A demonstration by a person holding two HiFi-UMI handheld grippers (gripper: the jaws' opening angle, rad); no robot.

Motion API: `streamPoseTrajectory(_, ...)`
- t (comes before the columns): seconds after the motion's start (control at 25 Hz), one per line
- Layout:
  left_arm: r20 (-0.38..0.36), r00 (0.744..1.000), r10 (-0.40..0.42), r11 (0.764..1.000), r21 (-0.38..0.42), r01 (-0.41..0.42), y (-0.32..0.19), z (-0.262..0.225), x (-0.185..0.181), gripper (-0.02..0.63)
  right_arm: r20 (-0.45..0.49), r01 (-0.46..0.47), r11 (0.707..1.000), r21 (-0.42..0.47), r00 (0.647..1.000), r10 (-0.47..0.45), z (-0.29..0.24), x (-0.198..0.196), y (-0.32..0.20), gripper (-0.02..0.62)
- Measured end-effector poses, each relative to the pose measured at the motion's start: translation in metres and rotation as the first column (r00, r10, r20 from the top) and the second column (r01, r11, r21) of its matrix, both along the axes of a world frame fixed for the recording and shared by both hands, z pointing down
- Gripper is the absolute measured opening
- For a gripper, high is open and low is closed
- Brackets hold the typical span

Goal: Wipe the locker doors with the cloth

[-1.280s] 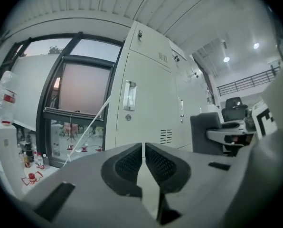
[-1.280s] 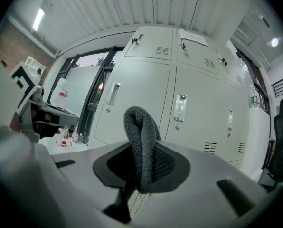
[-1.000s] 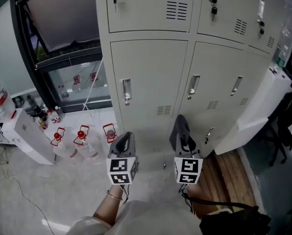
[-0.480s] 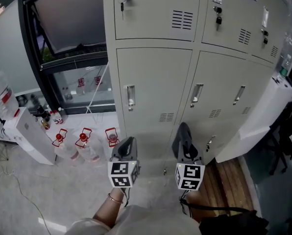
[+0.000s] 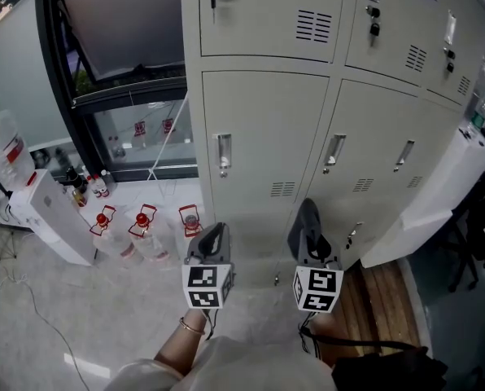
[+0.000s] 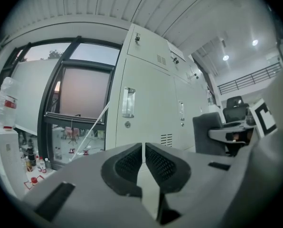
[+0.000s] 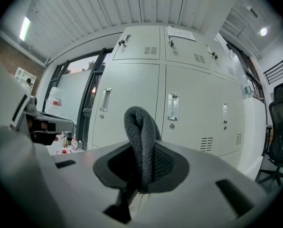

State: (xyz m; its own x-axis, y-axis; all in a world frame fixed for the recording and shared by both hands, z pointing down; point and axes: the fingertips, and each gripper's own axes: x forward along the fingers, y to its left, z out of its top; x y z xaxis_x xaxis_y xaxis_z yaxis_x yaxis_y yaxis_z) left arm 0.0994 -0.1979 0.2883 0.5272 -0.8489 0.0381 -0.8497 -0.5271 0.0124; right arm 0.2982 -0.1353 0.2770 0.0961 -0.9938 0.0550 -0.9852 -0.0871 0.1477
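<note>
Two grippers side by side, low before lockers. Left gripper (image 6: 144, 148): jaws pressed together, nothing between. Right gripper (image 7: 142, 164): jaws pinching dark grey cloth (image 7: 140, 127), folded loop standing up past jaw tips. On floor left of left gripper: red-capped bottles (image 5: 142, 222). Right of right gripper: wooden boards (image 5: 382, 287). Ahead of both: locker doors (image 5: 267, 120), closed, upright handles (image 5: 224, 154), vents below; cloth apart from doors, not touching
</note>
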Motion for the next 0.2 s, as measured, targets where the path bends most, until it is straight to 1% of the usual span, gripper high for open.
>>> streamPoseTrajectory(0.2,-0.01,1.0,-0.007,1.0,0.013,0.007,-0.0023,0.001,-0.0026,0.023,0.007,-0.004,1.0,-0.004,1.0,0.004,0.0009,-0.0013,0.0011,0.058)
